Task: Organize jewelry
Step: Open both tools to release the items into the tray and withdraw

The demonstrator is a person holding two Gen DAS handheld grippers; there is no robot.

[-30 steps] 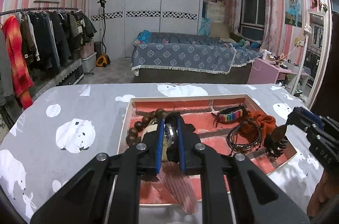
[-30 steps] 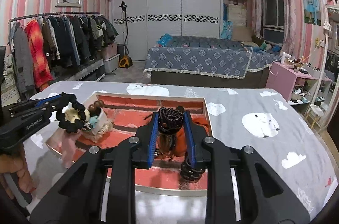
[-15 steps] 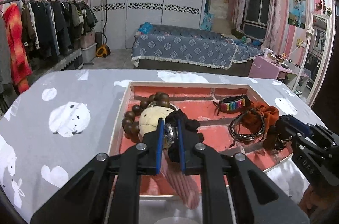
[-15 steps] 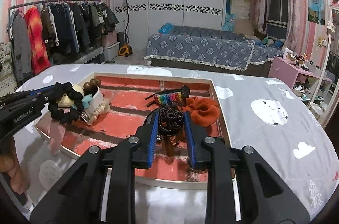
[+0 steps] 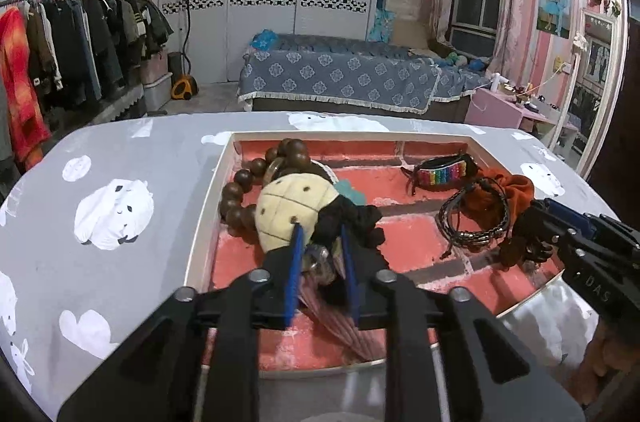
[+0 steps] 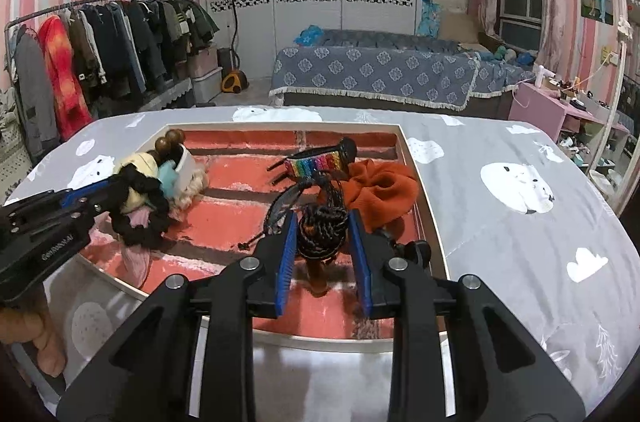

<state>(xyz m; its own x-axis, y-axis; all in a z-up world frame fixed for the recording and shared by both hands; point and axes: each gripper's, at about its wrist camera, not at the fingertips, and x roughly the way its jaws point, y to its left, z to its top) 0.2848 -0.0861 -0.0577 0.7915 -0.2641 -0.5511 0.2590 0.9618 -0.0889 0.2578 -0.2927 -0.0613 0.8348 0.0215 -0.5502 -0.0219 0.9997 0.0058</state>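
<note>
Red tray (image 5: 208,206): I see it on the grey worktop (image 5: 120,262), near edge just below my fingers.
Left gripper (image 5: 319,234): fingers narrow, holding black scrunchie (image 5: 352,218) at tray's left.
Right gripper (image 6: 322,218): fingers clamp braided bracelet (image 6: 320,230) beside orange scrunchie (image 6: 380,190), by right rim.

Left gripper (image 5: 319,242): matte black angular plastic linkage arms, silver round screw heads at the pivots, blue pads lining the inner faces of both fingers. Right gripper (image 6: 323,227): same build; white lettering on its black body. Bare skin of left hand (image 6: 38,334) visible.
</note>
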